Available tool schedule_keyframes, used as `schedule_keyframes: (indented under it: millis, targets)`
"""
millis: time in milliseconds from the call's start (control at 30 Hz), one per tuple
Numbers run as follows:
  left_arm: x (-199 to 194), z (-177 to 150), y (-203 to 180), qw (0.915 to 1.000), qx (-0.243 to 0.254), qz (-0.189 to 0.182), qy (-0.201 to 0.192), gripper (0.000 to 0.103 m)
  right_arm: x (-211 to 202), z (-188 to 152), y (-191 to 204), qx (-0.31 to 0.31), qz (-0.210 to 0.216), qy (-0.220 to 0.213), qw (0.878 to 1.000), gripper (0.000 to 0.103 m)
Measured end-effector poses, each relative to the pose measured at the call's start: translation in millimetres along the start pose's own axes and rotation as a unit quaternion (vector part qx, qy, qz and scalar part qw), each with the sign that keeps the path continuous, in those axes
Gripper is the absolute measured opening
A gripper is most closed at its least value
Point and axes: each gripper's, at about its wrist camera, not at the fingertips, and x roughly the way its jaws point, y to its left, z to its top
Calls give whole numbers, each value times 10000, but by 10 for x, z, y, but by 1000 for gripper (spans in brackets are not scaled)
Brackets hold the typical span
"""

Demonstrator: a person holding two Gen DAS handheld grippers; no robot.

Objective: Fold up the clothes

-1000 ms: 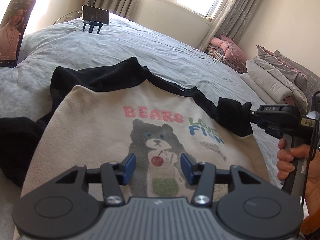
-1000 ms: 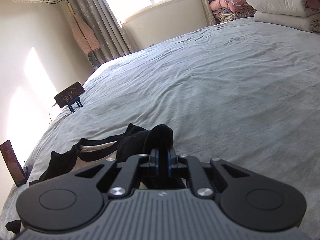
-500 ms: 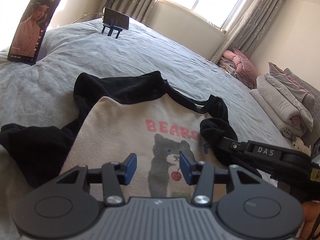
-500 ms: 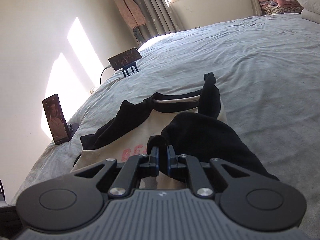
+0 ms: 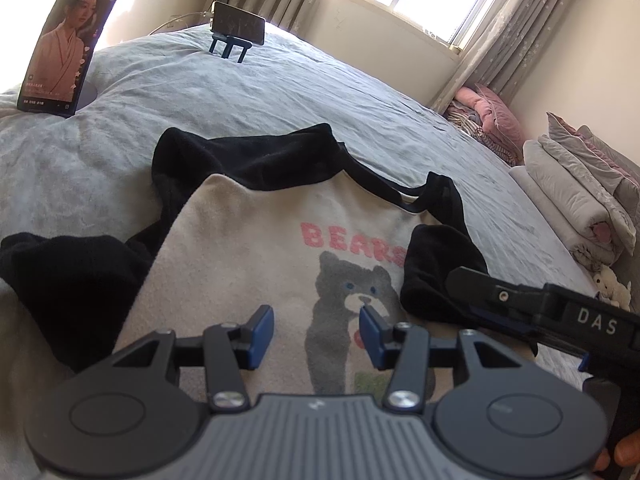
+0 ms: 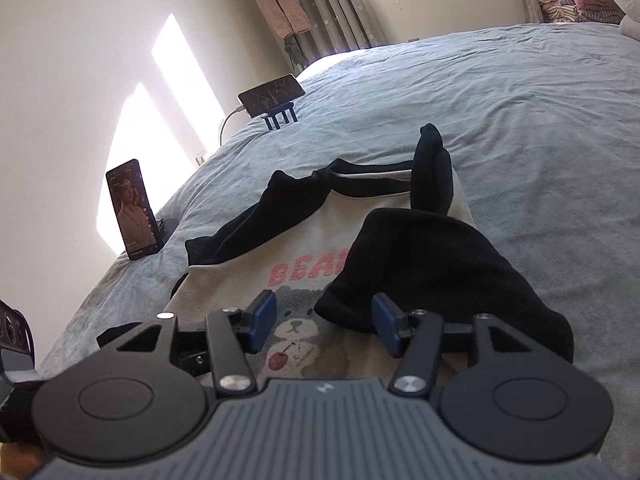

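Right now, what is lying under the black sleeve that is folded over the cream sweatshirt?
The black sleeve covers the cream sweatshirt's front, hiding the end of the pink word "BEARS" and whatever print lies beside it. The grey bear stays uncovered.

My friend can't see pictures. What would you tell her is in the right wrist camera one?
A cream sweatshirt with a bear print lies on a grey bed, one black sleeve folded over its front. The right gripper is opening just above it, the sleeve's cuff between its blue pads, not squeezed. Two phones stand near the bed's far edge.
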Motion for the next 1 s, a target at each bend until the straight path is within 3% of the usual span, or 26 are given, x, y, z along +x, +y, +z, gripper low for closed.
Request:
schedule_keyframes:
  millis: [267,500,867,1000]
  targets:
    - [-8,-12,1,10000,-4,3,27,49,-411,171,-379,670,-547,-444,9953,58]
    - [-8,-9,3,10000,-25,2,53,50,-403,124,-609,419,-1144,63,9925,57]
    - [-9,-23,-5,10000,18,28,78,50,-421,0,-634,-426,-1485,705,9855,57]
    - [-14,-29,-9,10000,39,36,80,50,-343,-24,-672,-465,-1703,687,9819,44]
